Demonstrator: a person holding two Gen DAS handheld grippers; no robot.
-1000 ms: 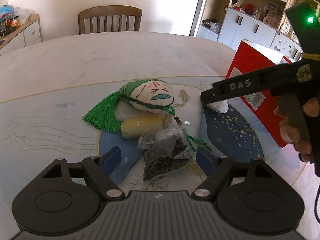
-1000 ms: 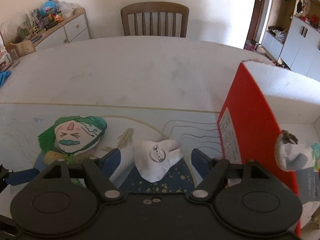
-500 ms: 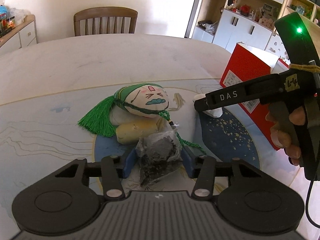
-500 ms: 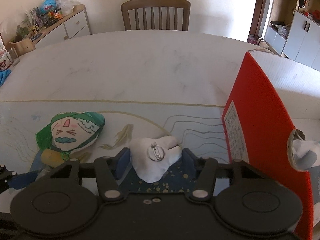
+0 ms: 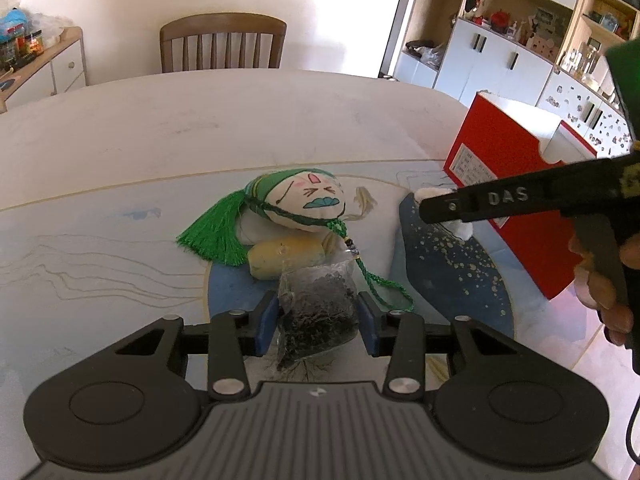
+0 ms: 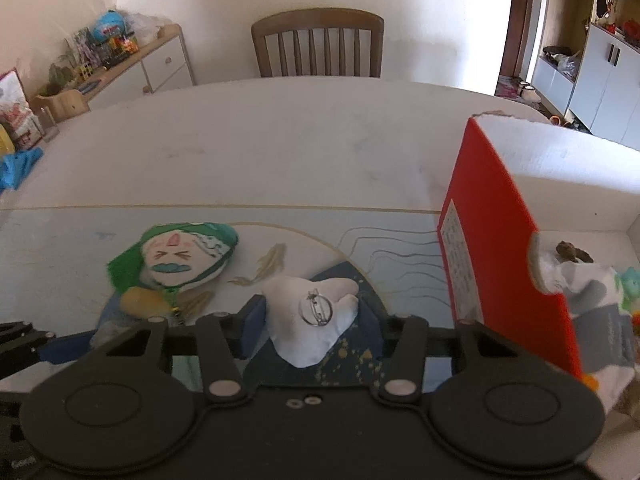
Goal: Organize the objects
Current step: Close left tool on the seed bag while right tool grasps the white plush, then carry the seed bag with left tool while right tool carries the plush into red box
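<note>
Two hand-held grippers just closing: left clamped on clear bag, right on white plush tooth.

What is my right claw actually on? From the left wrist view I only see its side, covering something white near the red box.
Observer: The right claw straddles a white plush piece. Its jaws have just been closing, and the pads press on the piece's sides.
Operator: Anything on that piece I should avoid?
Observer: Yes, a metal ring pin sits on its top face, between the pads.
Operator: Is the red box empty?
Observer: No. Inside the red box lies a white and grey soft item with a brown bit on top.
</note>
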